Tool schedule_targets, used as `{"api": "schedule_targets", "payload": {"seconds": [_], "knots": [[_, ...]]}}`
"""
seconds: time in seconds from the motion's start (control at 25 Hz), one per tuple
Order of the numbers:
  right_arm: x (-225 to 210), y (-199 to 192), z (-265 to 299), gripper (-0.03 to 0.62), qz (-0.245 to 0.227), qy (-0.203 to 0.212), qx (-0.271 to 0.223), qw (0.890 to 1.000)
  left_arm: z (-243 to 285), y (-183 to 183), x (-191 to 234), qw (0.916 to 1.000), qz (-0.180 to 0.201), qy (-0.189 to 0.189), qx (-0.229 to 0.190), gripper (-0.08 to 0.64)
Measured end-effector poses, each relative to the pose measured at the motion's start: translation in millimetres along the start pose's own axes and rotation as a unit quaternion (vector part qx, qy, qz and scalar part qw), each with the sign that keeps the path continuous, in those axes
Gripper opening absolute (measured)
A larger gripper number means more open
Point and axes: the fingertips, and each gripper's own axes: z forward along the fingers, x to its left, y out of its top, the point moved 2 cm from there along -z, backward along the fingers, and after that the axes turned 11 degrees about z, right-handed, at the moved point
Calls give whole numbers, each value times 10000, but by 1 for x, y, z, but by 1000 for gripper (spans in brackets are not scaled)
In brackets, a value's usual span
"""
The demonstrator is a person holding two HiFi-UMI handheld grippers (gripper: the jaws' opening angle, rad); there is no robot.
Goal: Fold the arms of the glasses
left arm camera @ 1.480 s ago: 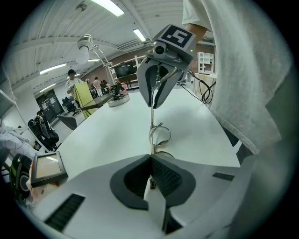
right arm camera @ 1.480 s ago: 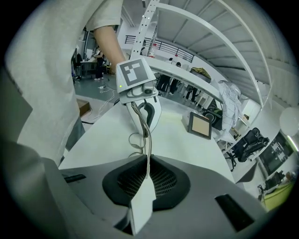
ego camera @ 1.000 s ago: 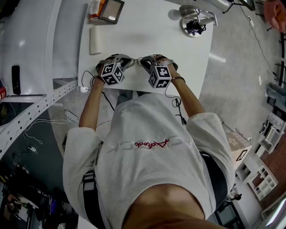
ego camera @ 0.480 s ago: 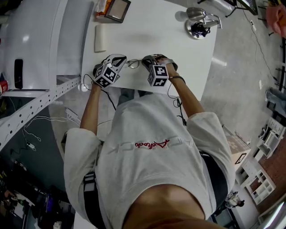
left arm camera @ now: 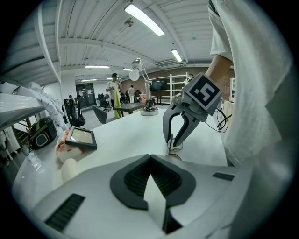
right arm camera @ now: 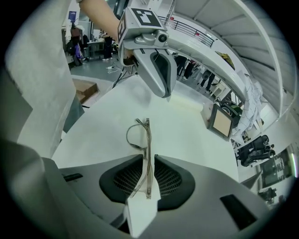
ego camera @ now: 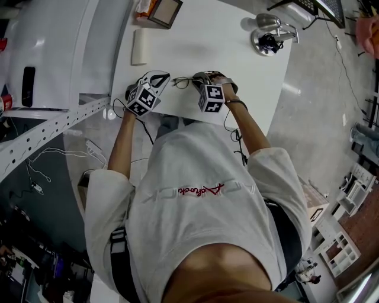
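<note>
The right claw is opening, pointing steeply down. The pair of thin, pale wire-rimmed glasses stands between its ribbed dark pads, which sit just clear of the frame on either side. One round lens rim juts out to the left in the right gripper view. How far the arms are folded cannot be told. The glasses rest on the white desk, near its front edge. The left claw is closed with nothing in it, and hangs just beside the glasses, apart from them. Farther back on the desk, toward the person's left, lie a pale cylindrical roll and a small dark-framed panel. A silver lamp base stands at the far right corner.
</note>
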Motion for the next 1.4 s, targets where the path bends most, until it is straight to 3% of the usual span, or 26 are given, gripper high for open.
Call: {"api": "schedule_targets", "payload": {"seconds": [0.08,0.32,0.56,0.72,1.0,1.12,1.2,1.4], "knots": [[0,-1,1,115,-13,-40,-6,10000,-1,2,0,10000,30,3,-2,29],[-12,10,-11,135,88,-353,-225,9991,-2,9,4,9999,92,78,-58,29],[-20,6,-29,133,869,-583,-566,9929,1,25,-1,9997,44,149,-161,29],[-23,0,-41,34,1144,-792,-700,9878,4,35,-7,9996,-52,126,-230,29],[-27,-5,-65,31,1584,-962,-1170,9757,9,66,-14,9981,-288,367,-398,29],[-39,-5,-80,31,2087,-1094,-1623,9582,13,81,-14,9949,-591,534,-616,29],[-47,-4,-92,29,2517,-1158,-2054,9386,13,89,-11,9888,-977,718,-866,29],[-58,-2,-122,29,3747,-851,-3319,8615,8,105,0,9586,-2036,1187,-1601,29]]}}
